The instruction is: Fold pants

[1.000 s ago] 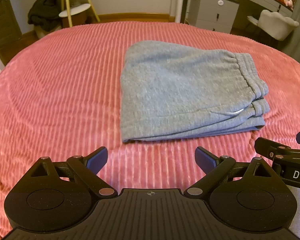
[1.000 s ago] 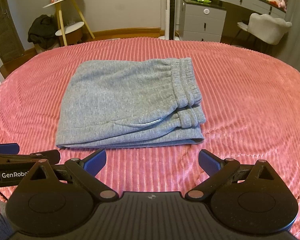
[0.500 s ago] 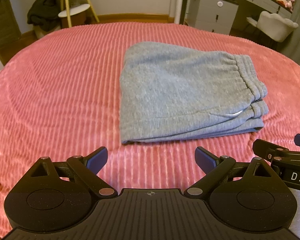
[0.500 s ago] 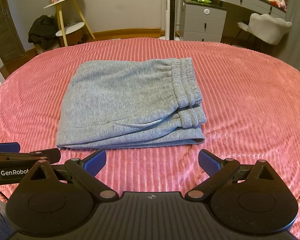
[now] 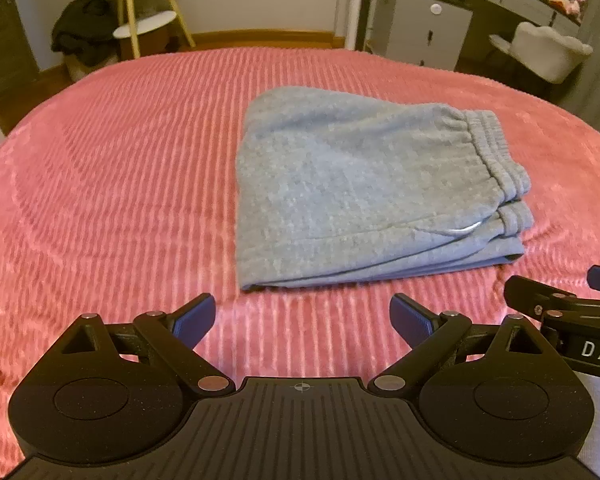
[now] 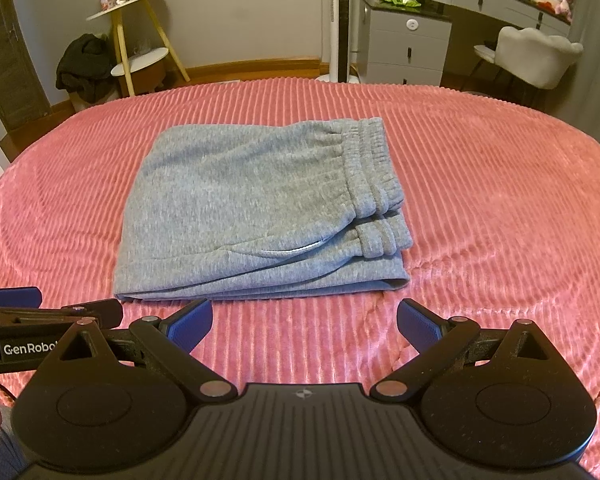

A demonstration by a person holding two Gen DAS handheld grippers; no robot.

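The grey fleece sweatpants [image 6: 256, 204] lie folded into a thick, layered rectangle near the middle of the pink ribbed bedspread [image 6: 500, 208], elastic waistband to the right. Soft and limp, they would probably sag if lifted by one corner, so pinch through all layers at the near folded edge. Left gripper [image 5: 302, 322] and right gripper [image 6: 304, 326] hover spread and empty, just short of that edge.

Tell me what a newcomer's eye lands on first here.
The grey pants, folded into a neat stack with the waistband on the right, lie mid-bed on the ribbed pink bedspread. In front, the left gripper and right gripper hover open and empty, clear of the cloth.
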